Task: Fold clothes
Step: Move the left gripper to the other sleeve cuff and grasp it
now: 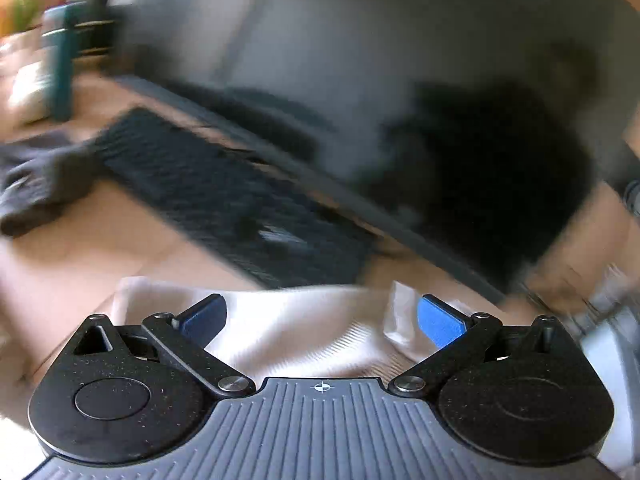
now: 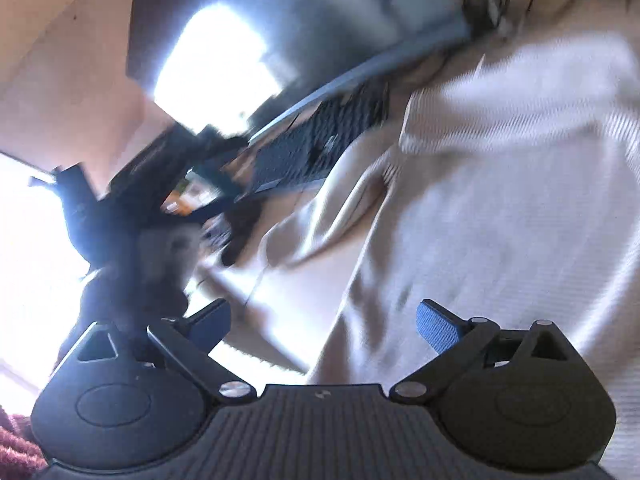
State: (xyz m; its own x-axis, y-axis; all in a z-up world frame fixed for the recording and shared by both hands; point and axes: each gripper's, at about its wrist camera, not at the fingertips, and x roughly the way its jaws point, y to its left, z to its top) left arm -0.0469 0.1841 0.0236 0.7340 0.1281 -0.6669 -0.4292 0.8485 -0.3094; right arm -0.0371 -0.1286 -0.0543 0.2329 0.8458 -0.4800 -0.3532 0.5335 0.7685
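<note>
Across a tan wooden desk (image 1: 80, 256) lies the largest thing before us, a pale cream garment (image 2: 500, 208) with a fine ribbed knit. It fills the right half of the right wrist view, rumpled, with 1 loose fold trailing toward the middle. From the left wrist view we see only its near edge, bunched just below and between our left fingers. Both pictures are smeared by motion, so small details are uncertain.

Behind the garment sits a dark keyboard (image 1: 224, 196), and behind that a grey monitor (image 1: 320, 40). A dark grey cloth (image 1: 36, 184), perhaps a 2nd garment, lies crumpled at the desk's far left.

Our left gripper (image 1: 322, 320) has its jaws spread wide, with cream fabric showing beneath the gap but no pad pressing on it. Our right gripper (image 2: 324, 322) is likewise wide open, empty, hovering above the garment's left side.

We judge the knit to be light, soft and limp. It should drape and sag from wherever we pinch it, and it may stretch rather than slide. It is not fragile. The best hold looks to be a hem or an outer corner, 1 for each gripper, pinching through a single edge so that the cloth lifts flat.
</note>
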